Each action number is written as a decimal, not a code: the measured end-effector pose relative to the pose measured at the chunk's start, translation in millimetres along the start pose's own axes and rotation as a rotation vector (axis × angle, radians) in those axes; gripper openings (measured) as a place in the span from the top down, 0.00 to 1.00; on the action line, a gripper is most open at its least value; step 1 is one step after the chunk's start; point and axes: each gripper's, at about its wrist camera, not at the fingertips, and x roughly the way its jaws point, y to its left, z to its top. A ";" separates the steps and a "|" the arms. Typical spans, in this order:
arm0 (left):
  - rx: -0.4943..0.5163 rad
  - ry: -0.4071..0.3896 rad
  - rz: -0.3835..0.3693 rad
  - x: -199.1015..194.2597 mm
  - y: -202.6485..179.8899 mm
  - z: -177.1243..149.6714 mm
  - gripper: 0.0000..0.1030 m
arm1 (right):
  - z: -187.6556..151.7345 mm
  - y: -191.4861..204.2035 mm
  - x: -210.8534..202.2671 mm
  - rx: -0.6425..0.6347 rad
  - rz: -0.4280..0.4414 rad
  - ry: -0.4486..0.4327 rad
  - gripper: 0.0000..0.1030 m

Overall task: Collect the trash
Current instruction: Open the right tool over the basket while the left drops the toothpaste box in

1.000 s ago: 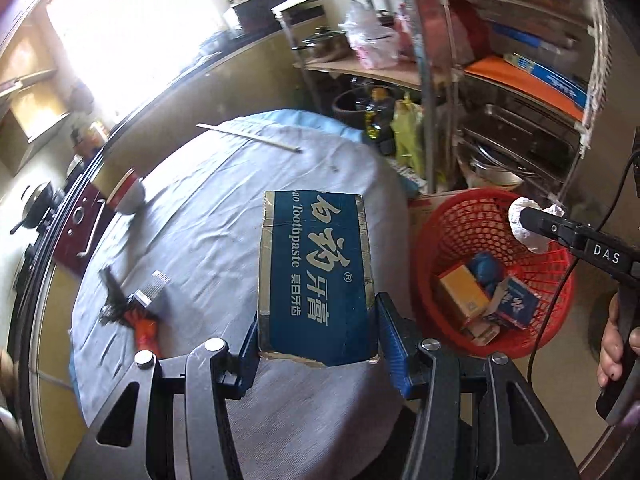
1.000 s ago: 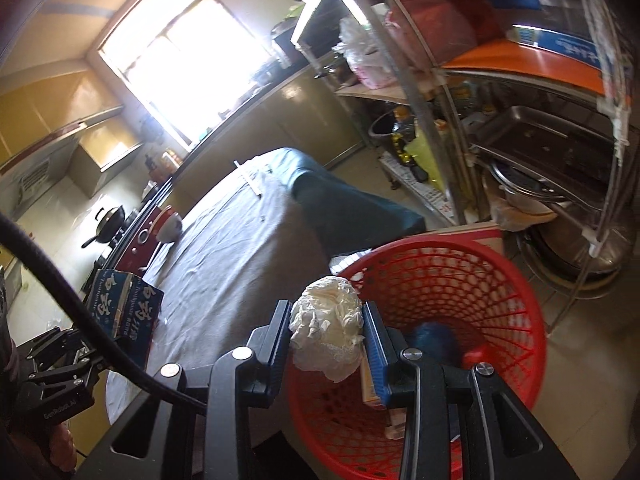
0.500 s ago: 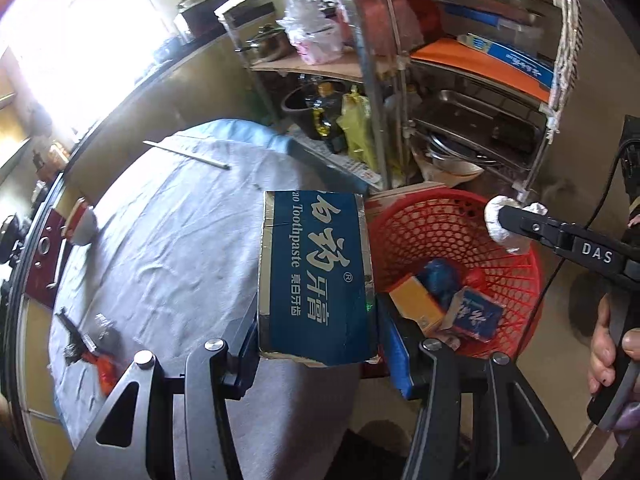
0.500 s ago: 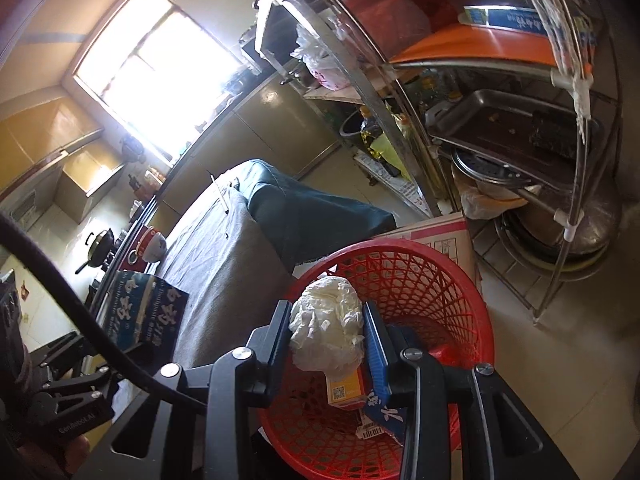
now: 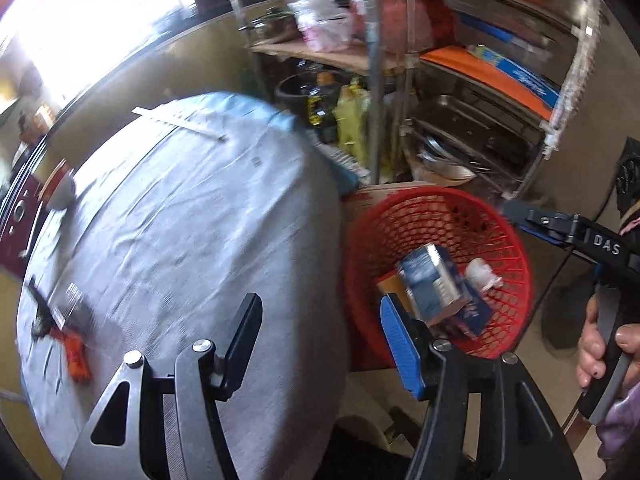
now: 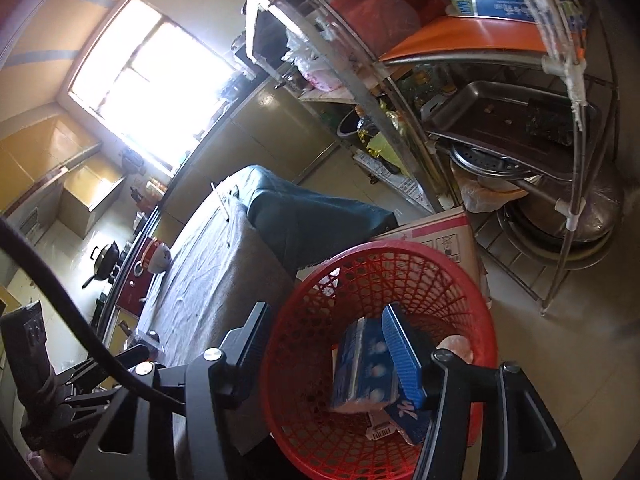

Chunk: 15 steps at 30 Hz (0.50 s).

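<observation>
A red mesh basket [image 5: 516, 240] stands on the floor beside the cloth-covered round table [image 5: 192, 216]; it also shows in the right wrist view [image 6: 316, 304]. The blue toothpaste box [image 5: 432, 284] lies in the basket on other cartons, also seen in the right wrist view [image 6: 360, 364]. A crumpled white tissue [image 5: 482, 274] lies in the basket next to it. My left gripper [image 5: 320, 340] is open and empty at the table edge. My right gripper [image 6: 324, 344] is open and empty above the basket, and it shows from the side in the left wrist view [image 5: 516, 210].
A metal shelf rack [image 5: 472, 92] with trays and pots stands behind the basket. A cardboard box [image 6: 440, 236] sits under the basket. On the table lie a red-handled tool [image 5: 68, 344], a bowl [image 5: 60, 188] and a white strip [image 5: 180, 122].
Both grippers opened. The toothpaste box left my left gripper and the tissue left my right gripper; both now lie in the red basket.
</observation>
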 end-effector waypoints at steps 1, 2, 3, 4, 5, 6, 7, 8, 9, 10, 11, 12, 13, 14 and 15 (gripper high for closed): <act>-0.019 0.005 0.013 -0.7 9.0 -4.7 0.39 | -1.3 3.8 2.9 -0.007 0.003 0.008 0.40; -0.033 0.009 0.024 -1.0 14.8 -8.4 0.39 | -2.7 7.8 5.7 -0.013 0.008 0.015 0.40; -0.059 0.014 0.045 -2.1 26.7 -14.7 0.39 | -4.2 11.7 8.0 -0.020 0.013 0.020 0.40; -0.074 0.016 0.058 -2.4 33.6 -18.1 0.39 | -5.8 16.0 10.4 -0.029 0.016 0.026 0.40; -0.106 0.019 0.081 -4.4 47.2 -25.0 0.39 | -7.4 20.3 12.4 -0.037 0.017 0.031 0.40; -0.136 0.020 0.098 -6.8 59.1 -31.1 0.39 | -9.3 27.1 16.2 -0.051 0.022 0.041 0.40; -0.167 0.020 0.112 -9.3 71.0 -37.1 0.39 | -11.3 32.3 19.0 -0.059 0.025 0.049 0.40; -0.191 0.019 0.123 -11.5 80.4 -42.4 0.39 | -13.4 38.4 22.5 -0.070 0.028 0.058 0.40; -0.229 0.017 0.141 -14.7 95.0 -50.2 0.39 | -15.6 44.9 26.0 -0.081 0.031 0.068 0.40; -0.268 0.016 0.161 -18.2 110.5 -58.9 0.39 | -16.9 49.0 29.3 -0.090 0.034 0.076 0.40; -0.304 0.015 0.179 -22.1 125.0 -68.0 0.39 | -19.7 57.4 34.3 -0.105 0.040 0.090 0.40; -0.338 0.017 0.194 -24.5 139.4 -76.2 0.39 | -22.6 65.4 39.0 -0.119 0.045 0.104 0.40; -0.361 0.018 0.205 -25.2 148.6 -81.7 0.39 | -25.6 73.6 44.0 -0.132 0.051 0.118 0.40; -0.390 0.020 0.221 -26.9 162.2 -89.4 0.39 | -28.7 82.8 50.0 -0.147 0.059 0.136 0.40; -0.424 0.023 0.239 -28.5 177.4 -97.8 0.39 | -32.2 93.8 56.7 -0.164 0.071 0.156 0.40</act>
